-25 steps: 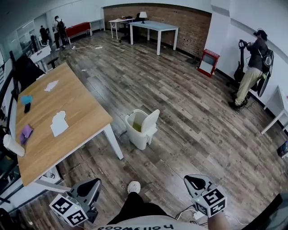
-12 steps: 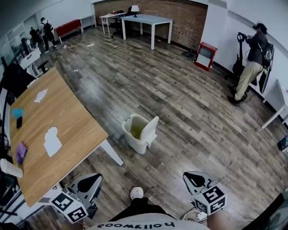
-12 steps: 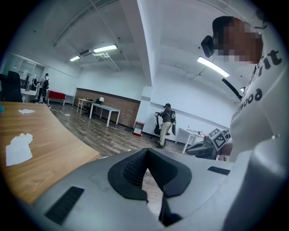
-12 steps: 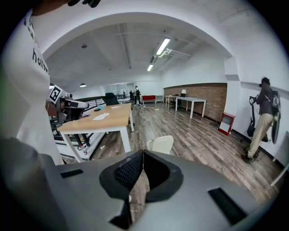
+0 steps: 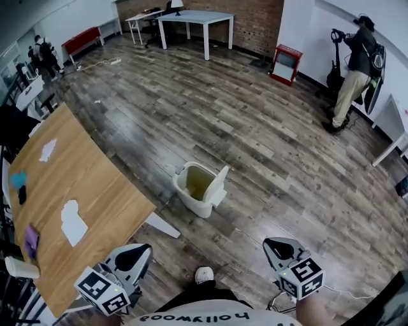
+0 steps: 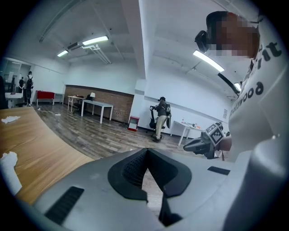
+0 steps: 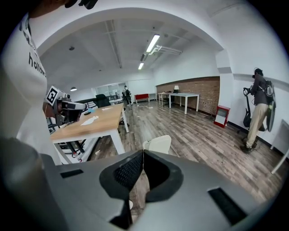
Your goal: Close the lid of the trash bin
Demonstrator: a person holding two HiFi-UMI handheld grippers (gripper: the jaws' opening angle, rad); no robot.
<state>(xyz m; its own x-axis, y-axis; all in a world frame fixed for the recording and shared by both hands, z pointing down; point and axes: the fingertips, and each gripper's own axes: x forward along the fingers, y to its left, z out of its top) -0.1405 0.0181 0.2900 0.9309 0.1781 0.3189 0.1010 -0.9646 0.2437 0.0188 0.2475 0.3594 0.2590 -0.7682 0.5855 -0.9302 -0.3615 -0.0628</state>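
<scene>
A white trash bin (image 5: 193, 190) stands on the wood floor beside the table's corner. Its lid (image 5: 217, 184) is swung up on the right side, and the inside shows yellowish. In the right gripper view only the raised lid (image 7: 158, 144) peeks above the jaws. My left gripper (image 5: 136, 253) hangs low by my body, far short of the bin, shut with nothing in it. My right gripper (image 5: 278, 246) is low on the other side, also shut and empty. Each gripper's own view shows its jaws meeting: left gripper (image 6: 146, 151), right gripper (image 7: 143, 152).
A wooden table (image 5: 95, 191) with paper scraps (image 5: 73, 223) and small items stands left of the bin. My shoe (image 5: 204, 274) is on the floor between the grippers. A person (image 5: 352, 67) stands at the far right wall, with a red box (image 5: 284, 63) and white tables (image 5: 194, 19) at the back.
The head view has shifted, so the table has slid left and more floor shows around the bin. The lid stays raised. Both grippers remain low and shut.
</scene>
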